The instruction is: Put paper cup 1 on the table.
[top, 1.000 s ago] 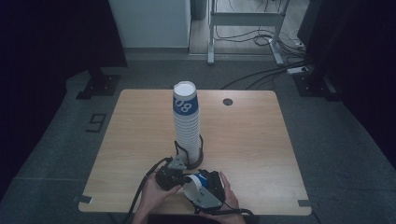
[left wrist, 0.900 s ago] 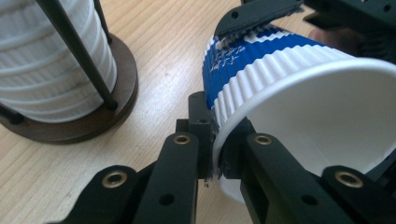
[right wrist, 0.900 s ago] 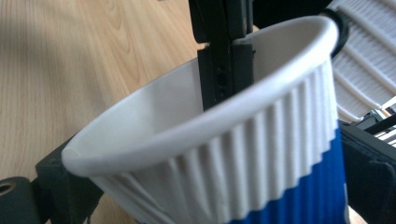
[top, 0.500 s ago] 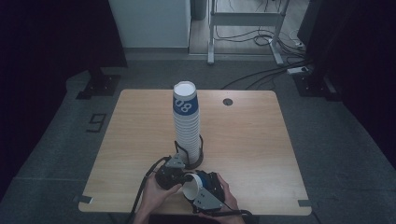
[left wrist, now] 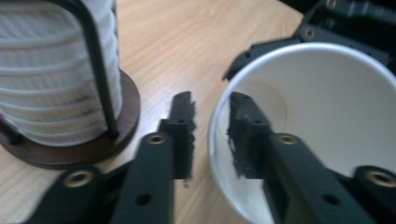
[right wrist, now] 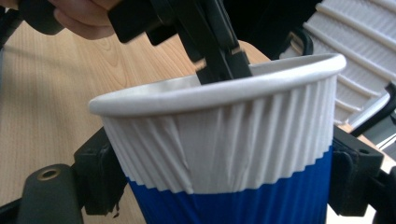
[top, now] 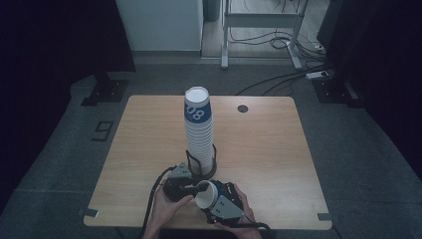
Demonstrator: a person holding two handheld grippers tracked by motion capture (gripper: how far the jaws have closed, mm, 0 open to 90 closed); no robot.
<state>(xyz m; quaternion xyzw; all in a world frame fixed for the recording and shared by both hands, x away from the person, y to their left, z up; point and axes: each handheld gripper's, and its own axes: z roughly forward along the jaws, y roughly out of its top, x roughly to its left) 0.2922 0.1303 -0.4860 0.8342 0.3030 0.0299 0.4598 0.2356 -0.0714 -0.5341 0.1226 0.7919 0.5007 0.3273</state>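
A single paper cup (top: 206,196), white and ribbed above a blue band (right wrist: 219,140), lies tilted near the table's front edge. My right gripper (right wrist: 224,172) has just been closing, and its jaws now press on both sides of the cup. My left gripper (left wrist: 210,105) straddles the cup's rim (left wrist: 327,107), with one jaw inside and one outside. Its jaws have just been opening and a gap shows between the pads. A tall stack of cups (top: 198,129) stands just behind in a dark wire holder (left wrist: 126,107).
The wooden table (top: 139,149) has a round cable hole (top: 242,108) at the back right. Tape marks sit at its front corners. Cables and a metal frame (top: 259,20) lie on the floor beyond. A hand (right wrist: 79,18) holds the left gripper close by.
Both hands stay at the table's front edge with the cup between the grippers. The cup has shifted very slightly to the left.
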